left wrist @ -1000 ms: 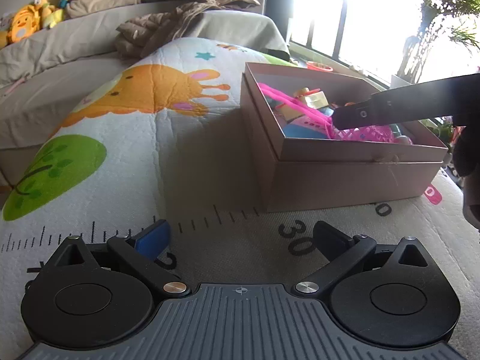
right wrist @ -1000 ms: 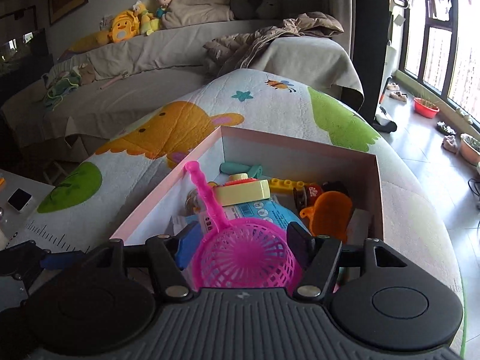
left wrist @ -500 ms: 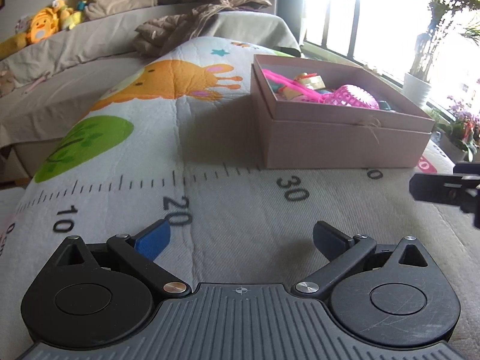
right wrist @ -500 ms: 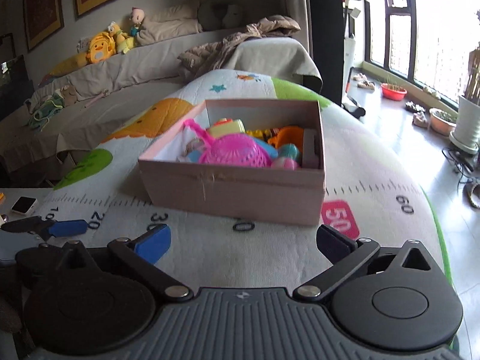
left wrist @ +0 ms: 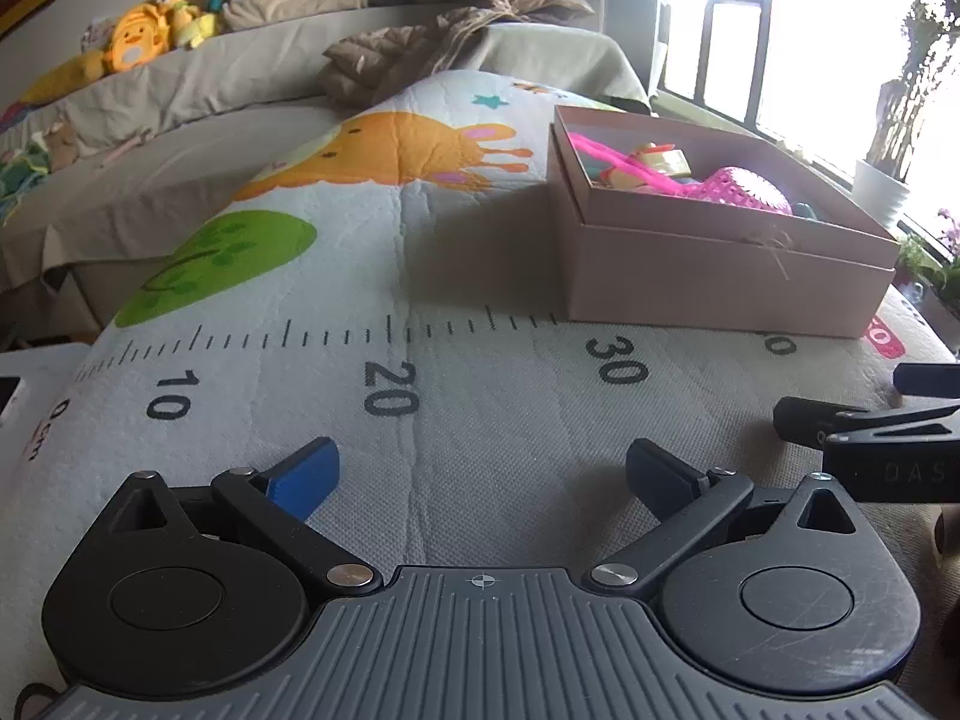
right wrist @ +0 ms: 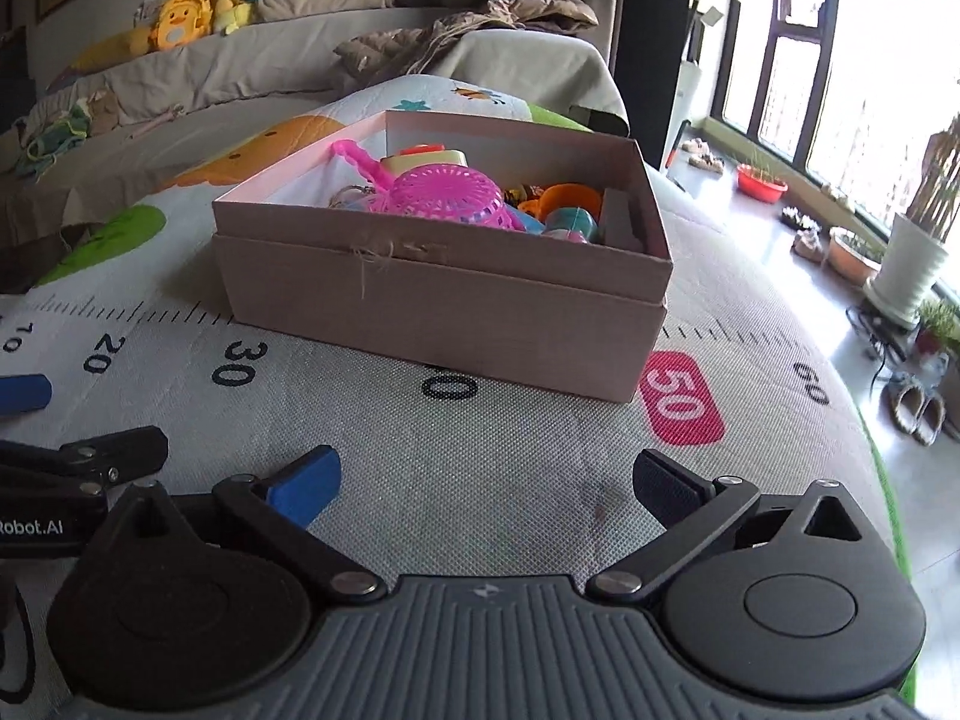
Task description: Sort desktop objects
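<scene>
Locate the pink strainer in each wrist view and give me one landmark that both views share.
Left wrist: the pink strainer lies in the cardboard box, upper right, with its handle reaching left.
Right wrist: the strainer sits in the same box, above centre, bowl domed up, handle pointing up-left.
Shared landmark: the printed "30" on the ruler mat, in front of the box.

The left gripper (left wrist: 480,477) stands open over a quilted mat printed with a ruler scale (left wrist: 420,408). Beyond it sits an open pink cardboard box (left wrist: 708,276) containing a pink plastic strainer (left wrist: 738,192).
</scene>
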Tool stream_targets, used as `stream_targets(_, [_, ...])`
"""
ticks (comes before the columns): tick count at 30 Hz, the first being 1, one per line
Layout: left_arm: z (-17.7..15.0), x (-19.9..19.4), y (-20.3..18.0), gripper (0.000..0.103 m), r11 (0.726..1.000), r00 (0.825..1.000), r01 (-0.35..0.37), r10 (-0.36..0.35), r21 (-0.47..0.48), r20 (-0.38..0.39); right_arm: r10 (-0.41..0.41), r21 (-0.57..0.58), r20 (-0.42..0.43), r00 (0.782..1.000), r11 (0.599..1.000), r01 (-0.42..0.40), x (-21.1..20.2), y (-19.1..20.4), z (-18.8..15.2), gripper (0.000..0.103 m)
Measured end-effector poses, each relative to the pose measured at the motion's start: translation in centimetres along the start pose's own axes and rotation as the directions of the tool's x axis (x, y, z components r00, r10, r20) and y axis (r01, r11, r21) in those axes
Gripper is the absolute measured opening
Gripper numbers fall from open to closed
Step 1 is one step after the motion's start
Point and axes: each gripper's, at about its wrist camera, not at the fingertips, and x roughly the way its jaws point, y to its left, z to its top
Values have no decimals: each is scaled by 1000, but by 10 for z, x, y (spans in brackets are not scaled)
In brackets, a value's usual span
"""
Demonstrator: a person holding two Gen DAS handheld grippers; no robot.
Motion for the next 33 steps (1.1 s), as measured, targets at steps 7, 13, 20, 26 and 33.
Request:
stream_targets(7, [0, 1, -1, 103, 1000, 1000, 2, -2, -1, 1, -29, 40, 44, 999, 999, 27, 1, -2, -4, 103])
stream_targets(13, [0, 0, 0, 103, 1000, 1000, 2, -2, -1, 1, -28, 40, 46, 999, 999, 26, 1, -3, -5, 103])
stream_targets(20, [0, 1, 0, 103, 1000, 1000, 2, -2, 0, 1, -26, 40, 45, 999, 999, 24, 1, -5, -5, 103])
stream_targets(26, [0, 1, 0, 103, 1000, 1000, 2, -2, 0, 1, -15, 29, 44, 999, 999, 13, 4, -5, -1, 103])
stream_targets(33, [0, 1, 0, 103, 1000, 1000, 2, -2, 0, 1, -15, 28, 44, 999, 1000, 14, 5, -4, -1, 103])
